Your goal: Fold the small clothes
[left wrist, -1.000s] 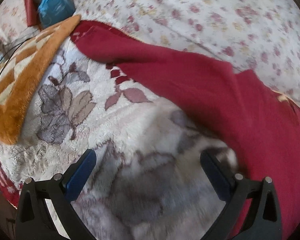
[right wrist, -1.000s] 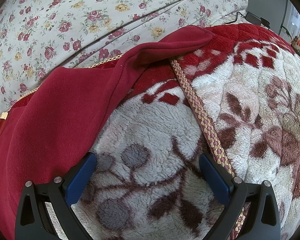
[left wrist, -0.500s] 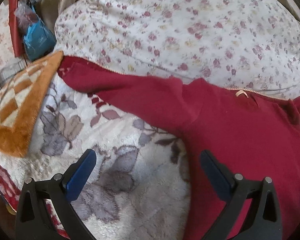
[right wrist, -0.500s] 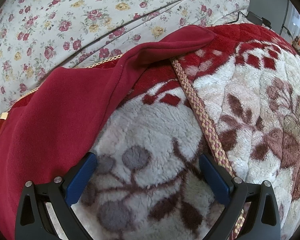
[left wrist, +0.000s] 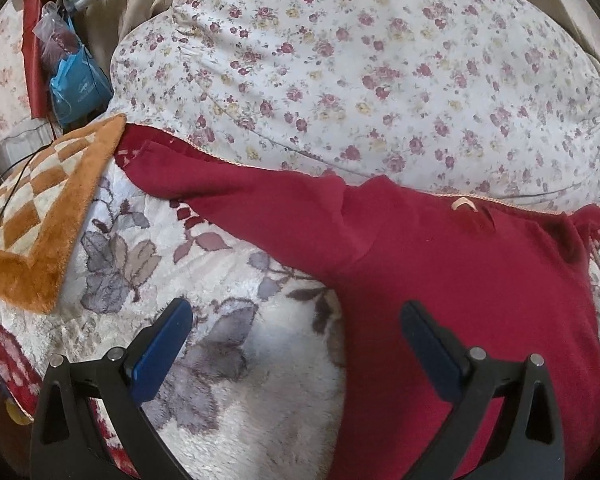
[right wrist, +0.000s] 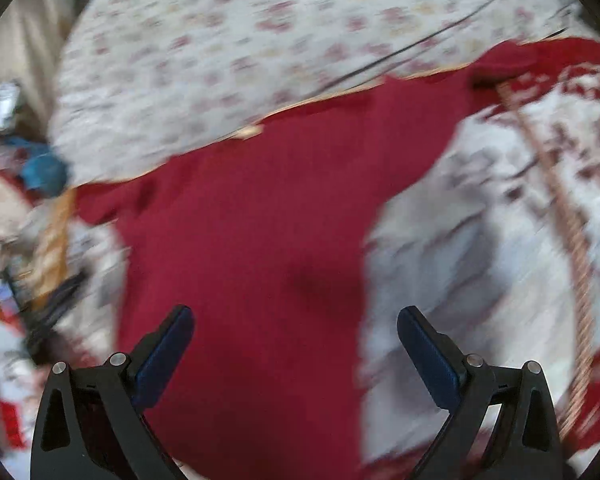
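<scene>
A dark red long-sleeved top lies spread flat on a fleecy flower-patterned blanket, its neck label toward the far side and one sleeve stretched out to the left. My left gripper is open and empty, hovering over the top's left edge, one finger above the blanket, the other above the red cloth. In the blurred right wrist view the same top fills the middle. My right gripper is open and empty above the top's right side.
A big floral-print duvet lies just behind the top. An orange checked mat lies at the left, with a blue bag and clutter behind it. A braided blanket trim runs down the right.
Both grippers have pulled back and up from the blanket. The left view has swung right to show the top's body. The right view has swung left over the top and is motion-blurred.
</scene>
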The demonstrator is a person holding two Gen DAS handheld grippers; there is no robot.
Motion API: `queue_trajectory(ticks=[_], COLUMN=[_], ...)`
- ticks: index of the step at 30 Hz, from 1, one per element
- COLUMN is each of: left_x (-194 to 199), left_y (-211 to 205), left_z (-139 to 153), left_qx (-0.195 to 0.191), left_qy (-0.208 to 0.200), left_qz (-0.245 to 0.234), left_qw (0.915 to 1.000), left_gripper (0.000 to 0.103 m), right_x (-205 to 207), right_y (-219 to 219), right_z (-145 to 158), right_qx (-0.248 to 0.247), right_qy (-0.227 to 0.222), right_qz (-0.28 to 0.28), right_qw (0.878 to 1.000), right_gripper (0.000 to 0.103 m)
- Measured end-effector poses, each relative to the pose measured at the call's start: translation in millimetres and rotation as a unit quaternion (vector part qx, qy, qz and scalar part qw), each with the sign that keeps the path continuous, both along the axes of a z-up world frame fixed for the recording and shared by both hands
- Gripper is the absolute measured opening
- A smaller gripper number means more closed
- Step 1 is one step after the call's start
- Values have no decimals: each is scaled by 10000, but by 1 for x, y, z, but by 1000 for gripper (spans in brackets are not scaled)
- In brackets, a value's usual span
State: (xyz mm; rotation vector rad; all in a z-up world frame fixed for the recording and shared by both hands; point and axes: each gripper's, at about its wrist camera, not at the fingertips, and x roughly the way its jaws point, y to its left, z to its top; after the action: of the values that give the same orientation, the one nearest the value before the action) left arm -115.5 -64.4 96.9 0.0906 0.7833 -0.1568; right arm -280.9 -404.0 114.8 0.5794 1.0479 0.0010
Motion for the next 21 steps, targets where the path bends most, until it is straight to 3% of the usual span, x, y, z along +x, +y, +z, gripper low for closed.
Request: queue_trajectory(ticks=[6, 10, 16, 21], left_x=[-8, -9, -9, -3], left_y=[1, 3, -3, -20], left_z=[8, 14, 40, 54], left_qx=[-158, -386, -563, -593], left_qy=[-79, 118, 25, -160], left_qz=[-2, 196, 154, -39], left_qw=[9998, 9990, 9983, 9981], left_gripper=[103, 103, 103, 103], right_x=[-14, -6, 26, 65], right_y=[75, 109, 125, 119], right_z=[61, 93, 108, 94], right_qx=[-125, -250, -1482, -1971], right_qy=[-531, -945, -1544, -1654], right_qz=[824, 1102, 518, 141], right_qw=[9951, 9891, 9754, 9662], right_gripper=[103, 103, 103, 103])
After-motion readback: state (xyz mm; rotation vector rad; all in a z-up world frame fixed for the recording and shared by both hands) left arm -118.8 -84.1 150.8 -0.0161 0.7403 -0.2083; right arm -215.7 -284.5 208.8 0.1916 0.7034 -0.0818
